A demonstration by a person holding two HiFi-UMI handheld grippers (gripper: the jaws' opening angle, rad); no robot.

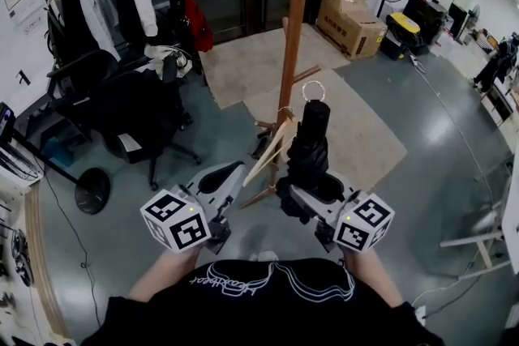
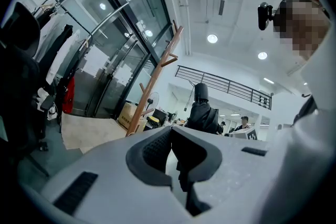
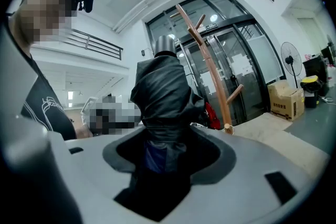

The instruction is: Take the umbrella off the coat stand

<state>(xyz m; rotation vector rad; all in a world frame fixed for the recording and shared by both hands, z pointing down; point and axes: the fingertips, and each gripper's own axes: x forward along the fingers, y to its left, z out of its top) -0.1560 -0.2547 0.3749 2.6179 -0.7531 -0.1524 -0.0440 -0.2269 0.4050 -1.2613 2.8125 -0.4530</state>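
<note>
The right tongs (image 3: 164, 147) clenched the folded black fabric umbrella (image 3: 160, 92) upright, seemingly free of the tall wooden coat stand (image 1: 296, 28) just beyond them, while the left tongs (image 2: 170, 136) were closed on nothing.

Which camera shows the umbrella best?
Right gripper view: the umbrella fills the centre, clamped by the right gripper. Head view shows the umbrella from above, foreshortened; left gripper view shows it small and far.
</note>
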